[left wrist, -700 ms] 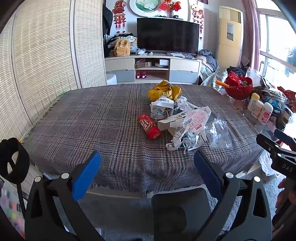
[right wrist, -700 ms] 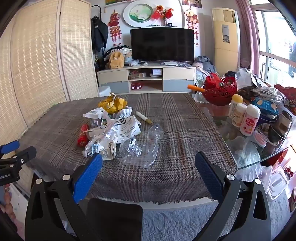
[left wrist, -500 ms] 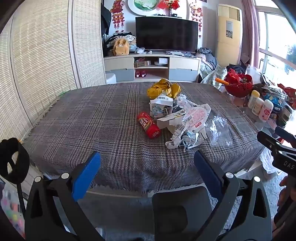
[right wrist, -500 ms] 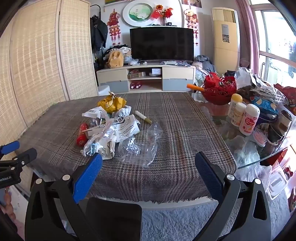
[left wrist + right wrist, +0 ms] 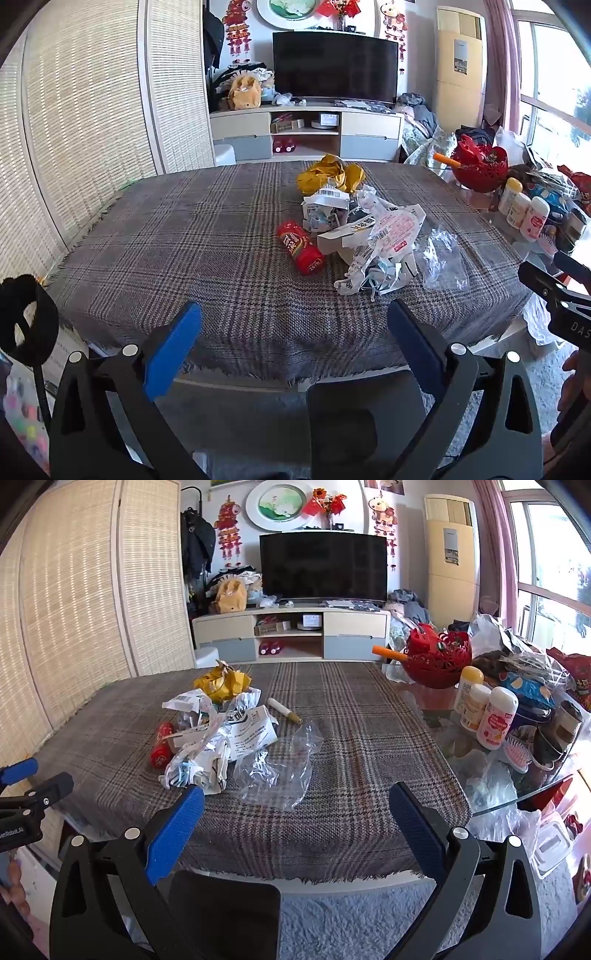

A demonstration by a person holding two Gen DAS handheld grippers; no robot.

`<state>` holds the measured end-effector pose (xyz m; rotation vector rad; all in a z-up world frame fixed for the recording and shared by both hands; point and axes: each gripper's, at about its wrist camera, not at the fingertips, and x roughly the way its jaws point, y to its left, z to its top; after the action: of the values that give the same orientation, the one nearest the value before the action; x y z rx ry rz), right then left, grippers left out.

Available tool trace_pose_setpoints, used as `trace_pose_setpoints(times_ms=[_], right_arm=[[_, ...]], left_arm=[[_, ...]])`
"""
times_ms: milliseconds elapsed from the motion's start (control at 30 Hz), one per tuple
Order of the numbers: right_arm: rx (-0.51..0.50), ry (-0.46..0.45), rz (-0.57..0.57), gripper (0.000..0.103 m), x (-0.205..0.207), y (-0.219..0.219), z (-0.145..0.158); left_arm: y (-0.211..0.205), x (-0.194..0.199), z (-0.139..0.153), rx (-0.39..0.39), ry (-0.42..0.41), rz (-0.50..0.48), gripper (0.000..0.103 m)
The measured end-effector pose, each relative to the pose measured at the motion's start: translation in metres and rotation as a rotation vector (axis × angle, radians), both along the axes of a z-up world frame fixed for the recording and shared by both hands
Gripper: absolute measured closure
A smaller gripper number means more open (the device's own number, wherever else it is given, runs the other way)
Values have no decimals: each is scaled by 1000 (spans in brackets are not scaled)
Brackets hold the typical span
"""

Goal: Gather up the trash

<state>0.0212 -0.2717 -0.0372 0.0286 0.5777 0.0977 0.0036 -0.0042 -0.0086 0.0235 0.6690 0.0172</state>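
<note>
Both views have crept in toward the table (image 5: 155, 236) over the last fraction of a second, so you're only on approach, nothing collected yet. Left gripper (image 5: 293, 338) and right gripper (image 5: 295, 821) are both spread wide and empty. The trash pile (image 5: 354, 229) sits well ahead of the left jaws, slightly right of centre; for the right jaws the crumpled paper (image 5: 199, 768) is just past the left pad (image 5: 175, 834), the clear plastic bag (image 5: 275, 771) ahead between them.
</note>
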Motion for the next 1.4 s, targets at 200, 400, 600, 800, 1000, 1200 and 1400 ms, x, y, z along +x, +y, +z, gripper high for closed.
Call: trace_pose_setpoints(times_ms=[200,400,600,800,1000,1200,1400], right_arm=[[4,2,0,3,0,-3,0],[2,4,2,3,1,-3,-2],[2,10,4,3,0,-2,-3],[-2,19,9,3,2,1,-5],[-2,21,9,3,2,0,-5],[-2,25,10,3,2,0,-5],[5,34,10,3,3,-1,-7]], left_arm=[[1,-1,1,1,-6,4,8],[1,-1,2,2,-7,5,8],[2,0,2,2,-7,5,8],[1,0,2,3,-2,2,8],[0,0,2,4,-3,1,8],[1,0,1,6,-2,1,8],[1,0,0,7,0,0,8]])
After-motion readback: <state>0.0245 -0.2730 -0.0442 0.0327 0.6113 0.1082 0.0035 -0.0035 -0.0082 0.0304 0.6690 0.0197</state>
